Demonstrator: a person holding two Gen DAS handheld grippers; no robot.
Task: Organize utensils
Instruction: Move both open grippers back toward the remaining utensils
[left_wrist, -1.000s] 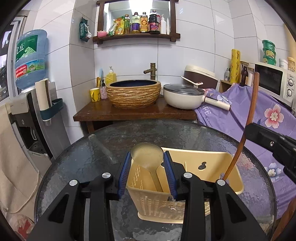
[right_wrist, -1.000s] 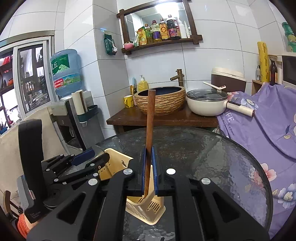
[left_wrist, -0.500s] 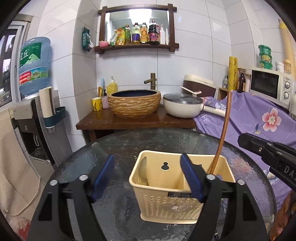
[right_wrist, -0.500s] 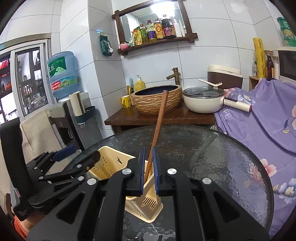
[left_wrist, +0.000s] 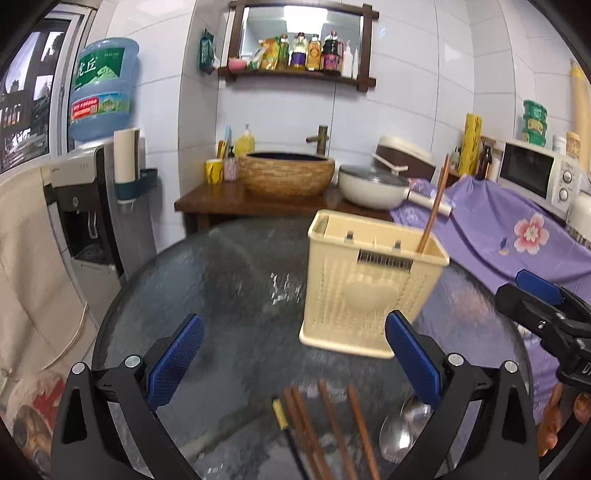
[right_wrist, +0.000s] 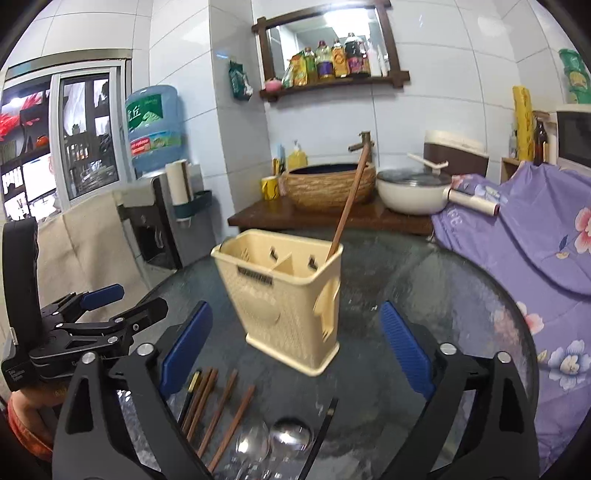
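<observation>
Cream plastic makes up the utensil holder (left_wrist: 373, 291) standing upright on the round glass table (left_wrist: 229, 280), toward the far side from both cameras. A divider splits it into compartments, its walls are perforated, and a raised heart shape marks the front. One brown wooden chopstick (right_wrist: 347, 206) leans out of its right compartment, tilted to the right; what else lies inside cannot be told.

On the glass nearer the cameras lie more brown chopsticks (left_wrist: 332, 428), roughly parallel, beside a darker one with a gold tip (left_wrist: 279, 411). Two shiny metal spoons (right_wrist: 273, 443) rest just to their right, bowls side by side.

The left gripper (left_wrist: 293, 358) has just been opening and now stands spread wide with nothing between its blue pads (left_wrist: 173, 360). The right gripper (right_wrist: 295, 343) has likewise just been opening and is spread wide; the holder shows beyond its gap, untouched by the pads (right_wrist: 186, 341).
</observation>
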